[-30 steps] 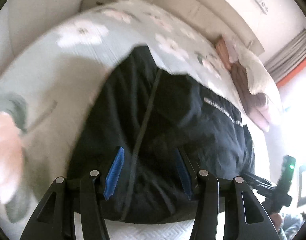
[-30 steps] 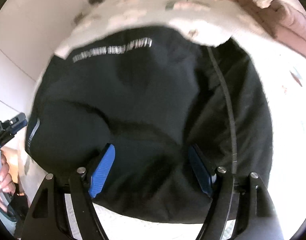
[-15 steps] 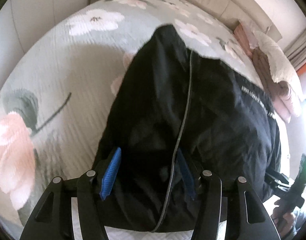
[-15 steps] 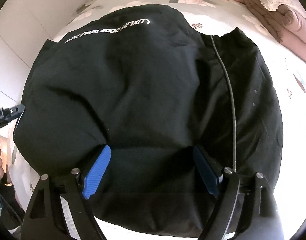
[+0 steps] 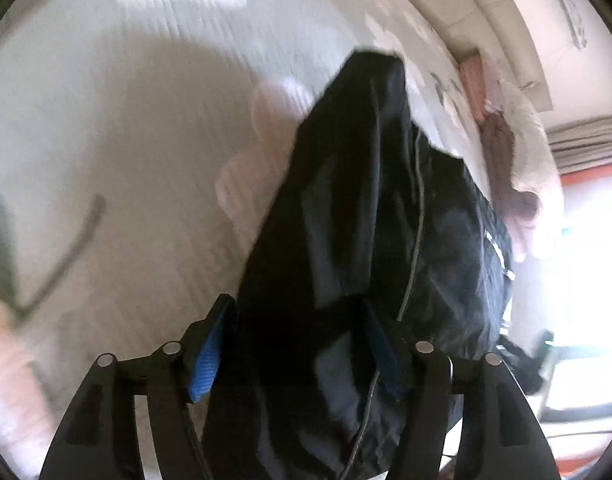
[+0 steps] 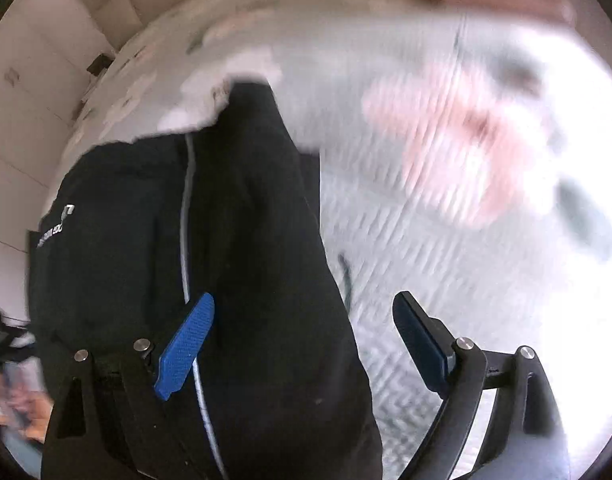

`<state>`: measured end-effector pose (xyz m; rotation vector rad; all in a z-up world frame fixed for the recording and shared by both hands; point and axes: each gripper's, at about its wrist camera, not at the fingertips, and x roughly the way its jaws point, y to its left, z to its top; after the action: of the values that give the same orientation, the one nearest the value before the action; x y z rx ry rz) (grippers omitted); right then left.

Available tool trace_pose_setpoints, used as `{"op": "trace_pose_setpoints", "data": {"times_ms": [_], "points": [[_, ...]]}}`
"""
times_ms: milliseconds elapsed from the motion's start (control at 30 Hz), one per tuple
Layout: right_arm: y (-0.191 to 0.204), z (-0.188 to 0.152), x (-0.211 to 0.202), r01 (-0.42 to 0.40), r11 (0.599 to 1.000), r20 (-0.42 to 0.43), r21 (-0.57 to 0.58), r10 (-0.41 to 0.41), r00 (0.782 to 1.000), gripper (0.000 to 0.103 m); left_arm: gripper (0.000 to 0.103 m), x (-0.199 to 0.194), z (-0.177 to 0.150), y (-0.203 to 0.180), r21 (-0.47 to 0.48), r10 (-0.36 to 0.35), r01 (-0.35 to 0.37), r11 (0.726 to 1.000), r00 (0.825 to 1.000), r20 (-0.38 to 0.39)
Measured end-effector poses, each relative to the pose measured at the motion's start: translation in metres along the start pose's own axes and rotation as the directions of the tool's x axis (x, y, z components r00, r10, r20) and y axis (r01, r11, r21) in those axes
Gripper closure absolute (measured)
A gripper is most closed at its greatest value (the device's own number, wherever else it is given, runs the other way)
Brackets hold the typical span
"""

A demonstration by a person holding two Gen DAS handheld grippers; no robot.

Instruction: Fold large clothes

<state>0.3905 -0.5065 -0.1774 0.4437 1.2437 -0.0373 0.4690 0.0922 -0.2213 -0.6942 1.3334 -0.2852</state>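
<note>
Left gripper (image 5: 296, 344): black arms with blue pads. The jaws stand wide and have just been opening. The black cloth fills the gap between the pads, but they do not look like they squeeze it.
Right gripper (image 6: 306, 344): black arms with blue pads too. The jaws stand very wide and have just been opening. The edge of the black cloth lies between them, close to the left pad. The right pad is over bare bed cover, apart from the cloth.
Big black garment of thin shiny cloth (image 5: 369, 240): it lies in a long folded heap on the bed, right under both grippers. It runs away from them and gets narrow at the far end.
Thin grey line (image 6: 186, 216): it runs along the length of the garment.
White letters (image 6: 52, 232): a small row near one edge of the garment, too blurry to read.
Pale ribbed bed cover with pink and white flowers (image 6: 445, 248): it lies under the garment and spreads out on all sides.
Pink and brown folded blankets (image 5: 501, 152): far off, at the head of the bed, well apart from the garment.
</note>
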Motion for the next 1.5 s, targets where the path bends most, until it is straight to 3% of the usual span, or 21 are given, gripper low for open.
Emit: {"op": "trace_pose_setpoints", "data": {"times_ms": [133,233,267,300,333,367,467,600,633,700,767,867,1000,1067,1167,1233,1300,1333,1367,1433,1500], "points": [[-0.031,-0.008,0.025,-0.223,0.965,-0.060,0.139,0.233,0.971,0.005,0.023,0.017,0.004,0.019,-0.079,-0.147,0.146,0.986,0.989,-0.004],[-0.034,-0.010,0.024,-0.247,0.961,-0.052,0.126,0.255,0.966,0.004,0.023,0.020,0.004,0.013,-0.037,-0.153,0.153,0.988,0.988,-0.006],[-0.035,-0.011,0.021,-0.256,0.959,-0.054,0.118,0.264,0.963,0.007,0.023,0.019,0.003,0.009,-0.007,-0.179,0.179,0.984,0.984,-0.009],[-0.032,-0.014,0.019,-0.293,0.950,-0.064,0.106,0.300,0.952,0.013,0.038,0.019,0.002,0.005,0.014,-0.218,0.218,0.976,0.976,-0.017],[-0.029,-0.017,0.017,-0.361,0.927,-0.085,0.098,0.370,0.925,0.033,0.043,0.018,-0.001,-0.002,0.039,-0.269,0.270,0.962,0.963,-0.033],[-0.027,-0.020,0.013,-0.390,0.916,-0.094,0.093,0.398,0.913,0.033,0.043,0.015,-0.004,-0.008,0.074,-0.266,0.268,0.961,0.964,-0.026],[-0.030,-0.021,0.015,-0.389,0.921,-0.117,0.038,0.390,0.913,0.032,0.044,0.019,-0.003,-0.008,0.090,-0.255,0.259,0.962,0.966,-0.048],[-0.053,-0.014,0.040,-0.505,0.844,-0.143,0.181,0.531,0.835,0.016,0.040,0.045,0.011,0.004,-0.005,-0.316,0.318,0.948,0.943,-0.107],[-0.053,-0.013,0.039,-0.509,0.841,-0.144,0.187,0.535,0.832,0.016,0.039,0.046,0.011,0.004,-0.010,-0.322,0.322,0.947,0.941,-0.105],[-0.049,-0.011,0.026,-0.464,0.873,-0.150,0.148,0.484,0.862,0.017,0.039,0.043,0.007,0.001,-0.005,-0.310,0.311,0.950,0.946,-0.092],[-0.044,-0.013,-0.003,-0.363,0.929,-0.108,0.065,0.369,0.923,0.017,0.039,0.038,-0.003,0.004,-0.003,-0.302,0.302,0.953,0.950,-0.077],[-0.047,-0.019,-0.037,-0.330,0.943,-0.043,0.045,0.332,0.942,0.016,0.039,0.039,-0.007,0.009,-0.050,-0.320,0.317,0.947,0.945,-0.062],[-0.043,-0.027,-0.048,-0.360,0.933,-0.044,0.003,0.360,0.932,0.005,0.038,0.042,-0.012,0.009,-0.056,-0.321,0.318,0.946,0.946,-0.050],[-0.036,-0.025,-0.032,-0.345,0.939,-0.082,-0.013,0.343,0.936,0.004,0.038,0.045,-0.015,0.013,-0.060,-0.328,0.325,0.944,0.944,-0.048],[-0.046,-0.029,0.010,-0.369,0.929,-0.139,0.016,0.368,0.919,0.000,0.038,0.047,-0.015,0.014,-0.057,-0.332,0.329,0.942,0.942,-0.044],[-0.054,-0.027,0.012,-0.436,0.900,-0.072,0.011,0.436,0.897,0.000,0.038,0.045,-0.019,0.020,-0.051,-0.327,0.325,0.944,0.945,-0.033],[-0.053,-0.028,0.009,-0.456,0.890,-0.043,0.001,0.456,0.889,0.000,0.038,0.042,-0.024,0.022,-0.047,-0.317,0.317,0.947,0.948,-0.004],[-0.045,-0.030,0.009,-0.501,0.865,-0.051,-0.006,0.500,0.865,0.019,0.038,0.040,-0.030,0.020,-0.050,-0.309,0.310,0.950,0.951,0.025],[-0.031,-0.033,0.009,-0.523,0.852,-0.091,-0.029,0.519,0.850,0.026,0.038,0.036,-0.035,0.016,-0.042,-0.304,0.305,0.951,0.952,0.037],[0.000,-0.025,0.007,-0.438,0.884,-0.106,-0.163,0.426,0.899,0.026,0.043,0.028,-0.041,0.009,-0.014,-0.331,0.332,0.943,0.943,0.037],[0.007,-0.023,0.008,-0.416,0.886,-0.140,-0.203,0.394,0.908,0.026,0.043,0.026,-0.039,0.009,-0.010,-0.327,0.328,0.945,0.945,0.015]]}}
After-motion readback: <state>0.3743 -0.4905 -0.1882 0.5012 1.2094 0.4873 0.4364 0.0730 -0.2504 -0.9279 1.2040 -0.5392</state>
